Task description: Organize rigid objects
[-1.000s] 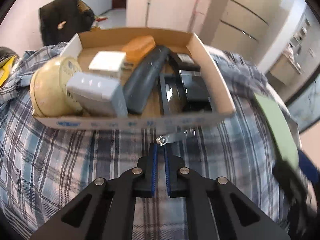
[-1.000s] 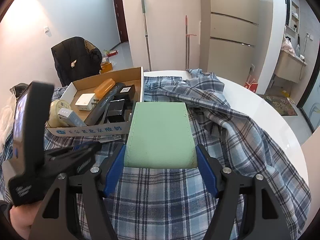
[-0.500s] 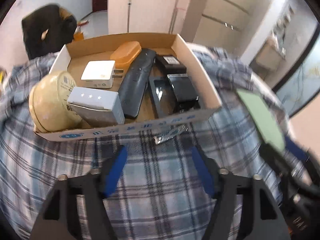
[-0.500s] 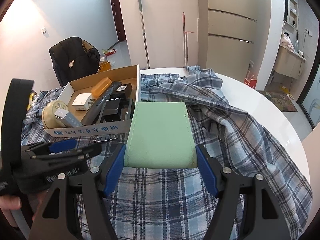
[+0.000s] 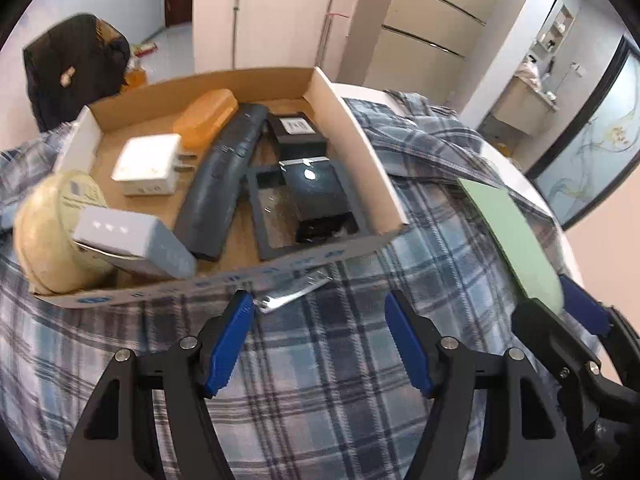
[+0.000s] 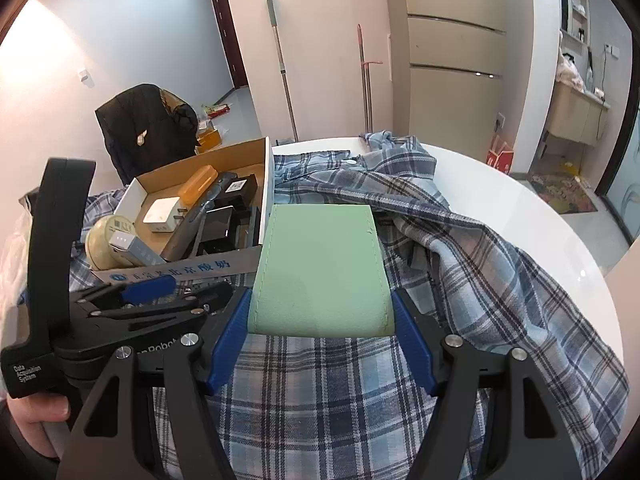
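Observation:
My left gripper (image 5: 318, 304) stands open above the plaid cloth, nothing between its blue pads. A small silver foil strip (image 5: 292, 290) lies on the cloth just ahead of its left finger, against the front of the cardboard box (image 5: 352, 152). In the box lie an orange case (image 5: 206, 118), a white charger (image 5: 148, 164), a dark remote (image 5: 224, 184), black boxes (image 5: 316, 196), a pale round tin (image 5: 48, 232) and a grey box (image 5: 128, 244). My right gripper (image 6: 320, 300) is shut on a flat green case (image 6: 320, 268), held right of the box.
A plaid shirt (image 6: 460, 264) covers most of the round white table (image 6: 540, 232), whose edge curves along the right. A chair with a black jacket (image 6: 148, 128) stands behind the box. A person's hand (image 6: 36, 412) holds the left gripper's handle.
The left gripper went from shut on the silver strip to open; the strip now lies on the cloth by the box. The left hand pulled back and up slightly. The right gripper kept still.

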Available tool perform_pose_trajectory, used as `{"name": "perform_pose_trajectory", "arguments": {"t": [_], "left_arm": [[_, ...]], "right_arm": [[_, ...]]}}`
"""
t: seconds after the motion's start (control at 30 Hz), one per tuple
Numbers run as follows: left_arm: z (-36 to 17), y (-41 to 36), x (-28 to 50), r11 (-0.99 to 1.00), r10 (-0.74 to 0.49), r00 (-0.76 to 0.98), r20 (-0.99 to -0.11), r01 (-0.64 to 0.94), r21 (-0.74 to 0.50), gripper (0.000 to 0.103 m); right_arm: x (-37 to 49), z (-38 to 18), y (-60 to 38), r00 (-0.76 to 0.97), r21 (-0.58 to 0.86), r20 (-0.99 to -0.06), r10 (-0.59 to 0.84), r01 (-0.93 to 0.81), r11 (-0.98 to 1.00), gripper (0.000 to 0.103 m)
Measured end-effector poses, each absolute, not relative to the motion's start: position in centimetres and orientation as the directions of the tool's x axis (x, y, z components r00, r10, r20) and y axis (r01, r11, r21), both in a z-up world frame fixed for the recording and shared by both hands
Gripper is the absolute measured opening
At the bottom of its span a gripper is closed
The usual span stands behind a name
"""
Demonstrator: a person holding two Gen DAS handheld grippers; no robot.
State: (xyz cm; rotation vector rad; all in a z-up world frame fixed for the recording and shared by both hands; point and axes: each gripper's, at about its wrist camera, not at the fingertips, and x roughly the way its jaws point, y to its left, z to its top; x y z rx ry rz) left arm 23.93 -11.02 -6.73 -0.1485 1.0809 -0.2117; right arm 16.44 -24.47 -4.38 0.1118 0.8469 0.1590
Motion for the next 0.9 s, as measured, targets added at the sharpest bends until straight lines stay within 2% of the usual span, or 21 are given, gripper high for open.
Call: {"name": "perform_pose_trajectory", "arguments": {"t": [0.07,0.13,0.23,0.33,0.47,0.57,0.9], "left_arm": [[-7.0,-11.1,23.9,0.970,-0.242,0.441,-0.864,0.096,-0.223,0.070],[-7.2,-11.2,23.9,0.972,-0.233,0.442,-0.866,0.092,-0.214,0.060],[-7.3,-11.3,23.5,0.964,-0.266,0.414,-0.871,0.102,-0.245,0.027],[-7.0,-11.4,22.4,0.950,-0.311,0.380,-0.871,0.128,-0.284,0.016],[-5.1,-11.7,21.1,0.971,-0.239,0.484,-0.842,0.145,-0.192,0.016],[-4.7,-11.6,22.0,0.977,-0.206,0.496,-0.844,0.147,-0.152,0.016],[-7.1,-10.9,23.7,0.981,-0.194,0.429,-0.882,0.103,-0.166,0.017]], "right_arm": [[16.4,-4.3,-24.7,0.648,0.178,-0.735,0.199,-0.098,0.979,0.068],[16.4,-4.3,-24.6,0.650,0.173,-0.735,0.193,-0.096,0.980,0.068],[16.3,-4.2,-24.6,0.653,0.164,-0.734,0.185,-0.093,0.982,0.068],[16.3,-4.1,-24.8,0.654,0.170,-0.733,0.187,-0.091,0.981,0.068],[16.3,-4.0,-25.0,0.657,0.171,-0.731,0.185,-0.086,0.982,0.068],[16.5,-4.2,-25.0,0.652,0.166,-0.737,0.181,-0.085,0.982,0.068],[16.6,-4.2,-25.1,0.649,0.173,-0.736,0.191,-0.092,0.981,0.068]]}}
